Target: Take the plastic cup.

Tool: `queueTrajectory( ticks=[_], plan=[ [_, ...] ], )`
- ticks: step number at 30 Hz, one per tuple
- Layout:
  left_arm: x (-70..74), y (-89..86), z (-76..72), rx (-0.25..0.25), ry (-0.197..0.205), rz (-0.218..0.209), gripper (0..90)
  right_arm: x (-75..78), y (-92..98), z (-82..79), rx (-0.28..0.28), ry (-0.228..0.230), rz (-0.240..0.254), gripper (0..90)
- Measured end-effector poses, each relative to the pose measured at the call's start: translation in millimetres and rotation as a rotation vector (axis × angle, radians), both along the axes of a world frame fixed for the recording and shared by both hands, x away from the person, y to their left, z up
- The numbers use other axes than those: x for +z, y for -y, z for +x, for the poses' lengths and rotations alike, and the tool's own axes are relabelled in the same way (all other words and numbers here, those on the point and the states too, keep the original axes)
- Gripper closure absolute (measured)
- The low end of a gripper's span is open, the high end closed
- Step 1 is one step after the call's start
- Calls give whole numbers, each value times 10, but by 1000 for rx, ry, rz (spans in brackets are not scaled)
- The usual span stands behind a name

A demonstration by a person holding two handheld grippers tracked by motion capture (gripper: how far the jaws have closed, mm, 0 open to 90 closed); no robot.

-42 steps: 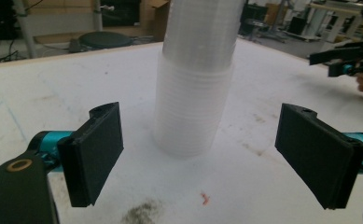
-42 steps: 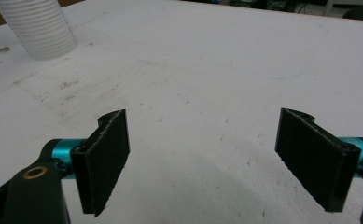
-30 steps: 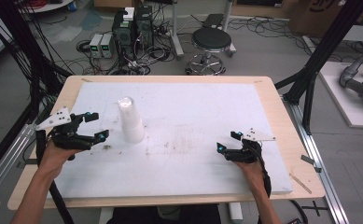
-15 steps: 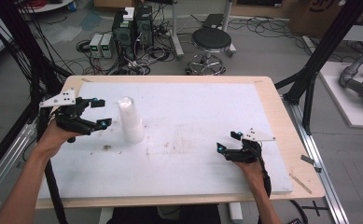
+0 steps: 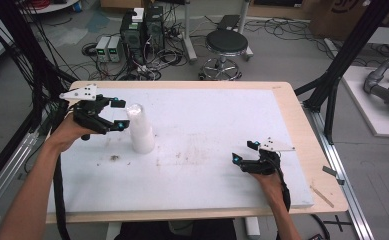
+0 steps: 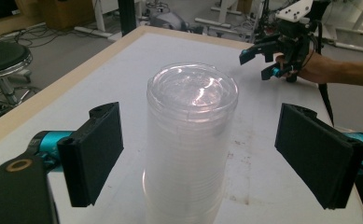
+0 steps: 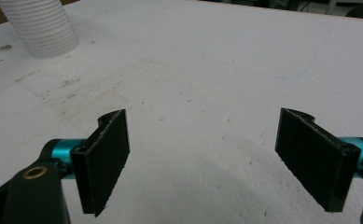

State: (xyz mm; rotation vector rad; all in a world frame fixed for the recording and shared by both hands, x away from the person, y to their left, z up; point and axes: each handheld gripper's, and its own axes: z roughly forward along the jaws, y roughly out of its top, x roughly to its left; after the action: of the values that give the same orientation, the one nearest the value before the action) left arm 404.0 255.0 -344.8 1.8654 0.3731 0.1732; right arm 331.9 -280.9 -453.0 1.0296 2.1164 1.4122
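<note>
Stack of clear plastic cups (image 5: 141, 131) stands upright on the white counter (image 5: 207, 175), left of centre. Left claw (image 5: 117, 114) is level with the upper part of the stack, jaws wide; in the left gripper view the stack (image 6: 188, 144) sits between the two pads with a gap on each side, no contact. Right claw (image 5: 243, 152) rests low over the counter near its front right, well apart from the stack, jaws wide and empty. Brown smudges mark the counter near the stack.
</note>
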Motion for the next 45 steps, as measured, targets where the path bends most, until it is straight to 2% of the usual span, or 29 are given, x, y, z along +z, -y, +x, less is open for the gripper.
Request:
queueTrajectory(
  ticks=[2,7,10,12,23,37,45],
  plan=[
    [6,24,23,-3,1,-9,152,0,1,1,1,-2,2,173],
    [17,85,73,-17,-5,29,152,1,-1,-3,1,-8,3,173],
    [35,139,89,-29,-4,32,152,1,-2,-3,1,-8,3,173],
    [34,171,101,-34,-3,49,153,1,-2,-3,1,-8,3,173],
    [-84,280,159,-38,-24,92,154,0,-1,0,2,-6,2,173],
    [-140,354,182,-49,-40,108,193,-2,-1,7,3,2,-3,173],
    [-121,345,191,-57,-50,110,272,-1,-2,7,2,-10,0,173]
  ],
)
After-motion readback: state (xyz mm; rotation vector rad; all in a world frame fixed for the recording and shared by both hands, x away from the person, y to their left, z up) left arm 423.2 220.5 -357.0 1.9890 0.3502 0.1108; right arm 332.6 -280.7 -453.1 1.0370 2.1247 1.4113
